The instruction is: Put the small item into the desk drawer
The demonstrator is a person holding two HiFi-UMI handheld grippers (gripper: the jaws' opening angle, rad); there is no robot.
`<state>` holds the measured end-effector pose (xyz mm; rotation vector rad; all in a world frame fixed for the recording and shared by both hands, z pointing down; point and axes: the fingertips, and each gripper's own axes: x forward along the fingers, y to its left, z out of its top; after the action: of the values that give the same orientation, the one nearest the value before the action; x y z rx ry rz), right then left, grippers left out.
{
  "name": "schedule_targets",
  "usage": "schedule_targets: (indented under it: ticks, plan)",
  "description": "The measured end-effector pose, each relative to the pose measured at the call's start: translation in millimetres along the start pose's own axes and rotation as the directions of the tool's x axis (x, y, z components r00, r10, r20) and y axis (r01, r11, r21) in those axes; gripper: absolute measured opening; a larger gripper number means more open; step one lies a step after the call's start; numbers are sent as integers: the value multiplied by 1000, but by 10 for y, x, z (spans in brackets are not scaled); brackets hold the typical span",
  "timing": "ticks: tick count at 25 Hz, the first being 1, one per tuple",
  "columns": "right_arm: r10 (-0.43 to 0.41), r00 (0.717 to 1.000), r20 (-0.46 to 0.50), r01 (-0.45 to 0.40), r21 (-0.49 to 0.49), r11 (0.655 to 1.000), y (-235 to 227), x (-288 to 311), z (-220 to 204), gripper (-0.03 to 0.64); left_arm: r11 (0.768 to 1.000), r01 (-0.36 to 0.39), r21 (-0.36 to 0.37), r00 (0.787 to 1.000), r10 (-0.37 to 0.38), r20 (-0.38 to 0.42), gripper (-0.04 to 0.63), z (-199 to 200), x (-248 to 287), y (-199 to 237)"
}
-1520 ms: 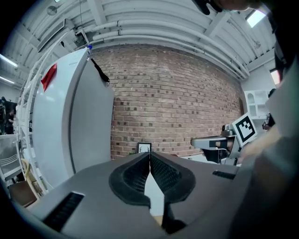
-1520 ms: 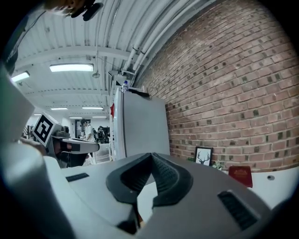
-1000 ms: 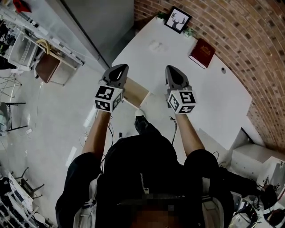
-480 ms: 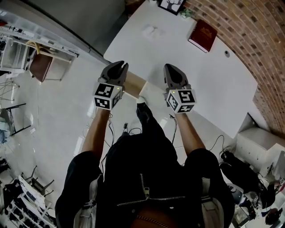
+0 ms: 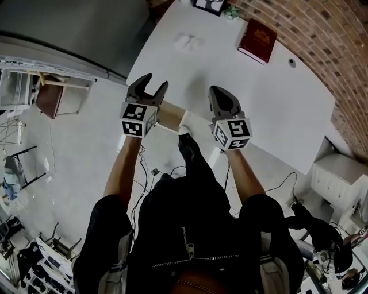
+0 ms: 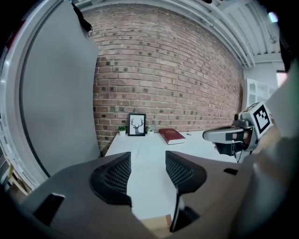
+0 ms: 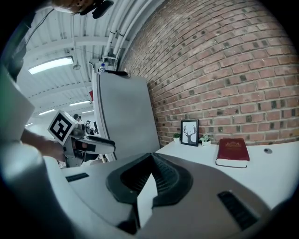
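Left gripper [image 5: 155, 81] stands with its jaws apart, having just been opening, and nothing lies between them; through the gap only bare white desk [image 5: 276, 97] shows. Right gripper [image 5: 217, 92] hangs just beside it with its jaws together and nothing visibly held. Between and below the two, at the desk's near edge, sits the wooden drawer [image 5: 171, 116], which appears pulled out.

The small item [image 5: 187, 41] lies out on the desktop, well apart from both grippers and from the drawer, towards the far end near the red book [image 5: 257, 40] and the framed picture [image 5: 210, 4].

Likely troubles follow from that layout. The item is pale, low and hard to make out against the white top, so the jaws could close above it or nudge it away instead of catching it. A weak pinch could let it slip on the carry back across the desk. Reaching forward, either gripper could also knock the drawer inward, leaving too little opening for the drop.
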<state>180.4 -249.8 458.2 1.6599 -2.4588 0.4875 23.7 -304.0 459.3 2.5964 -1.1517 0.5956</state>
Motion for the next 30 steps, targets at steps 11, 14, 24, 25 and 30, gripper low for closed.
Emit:
schedule_targets:
  ticks: [11, 14, 24, 25, 30]
  plan:
    - [-53, 998, -26, 54, 16, 998, -266, 25, -84, 6, 994, 42, 101, 995, -33, -93, 245, -115, 806, 155]
    - [-68, 997, -40, 68, 18, 997, -353, -10, -132, 8, 994, 65, 92, 991, -54, -123, 253, -160, 1054, 144]
    - [-103, 992, -79, 107, 53, 993, -532, -109, -327, 8, 981, 75, 176, 963, -25, -268, 304, -340, 2056, 229]
    - [-106, 991, -82, 111, 58, 992, -555, -122, -349, 8, 980, 63, 187, 962, -10, -274, 308, -342, 2159, 271]
    - [-128, 985, -113, 138, 92, 986, -675, -208, -493, 8, 991, 15, 133, 950, 27, -310, 321, -439, 2556, 456]
